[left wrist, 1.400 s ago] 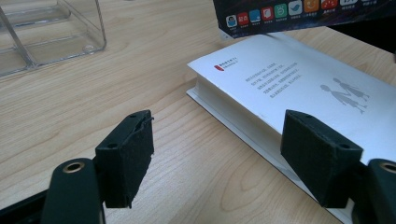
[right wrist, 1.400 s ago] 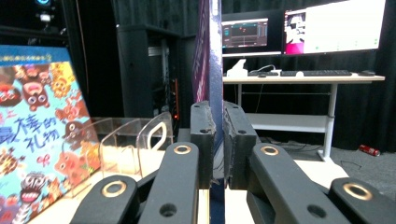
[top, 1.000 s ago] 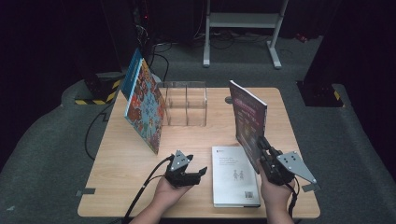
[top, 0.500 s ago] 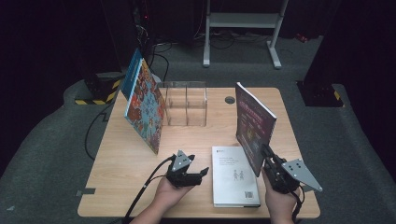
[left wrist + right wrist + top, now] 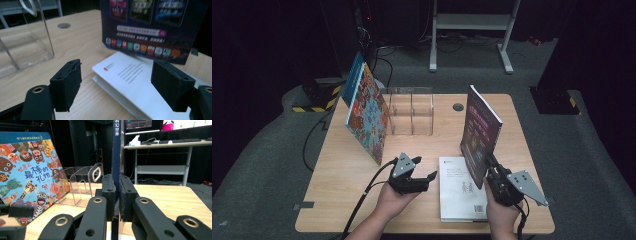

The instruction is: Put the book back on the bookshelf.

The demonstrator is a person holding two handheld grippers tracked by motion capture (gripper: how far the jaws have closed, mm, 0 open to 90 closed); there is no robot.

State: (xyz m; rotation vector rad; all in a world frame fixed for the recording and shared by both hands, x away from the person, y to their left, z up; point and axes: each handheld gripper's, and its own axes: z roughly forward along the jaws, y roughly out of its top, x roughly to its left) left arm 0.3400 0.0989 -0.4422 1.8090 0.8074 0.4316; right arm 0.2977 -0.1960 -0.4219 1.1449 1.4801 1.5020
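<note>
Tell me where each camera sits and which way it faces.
High view: above the near table edge, looking forward and down; both hands, left gripper, right gripper.
Left gripper view: between its open jaws, facing the white book.
Right gripper view: along jaws clamping the dark book.
Shared: clear rack, dark book.

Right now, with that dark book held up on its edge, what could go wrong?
The right gripper pinches the dark book only at its lower spine edge, so the tall book could swing or slip down onto the white book. The left gripper is open and holds nothing, so it gives no support. Moving toward the clear organizer, the book might knock it or the leaning picture book.
</note>
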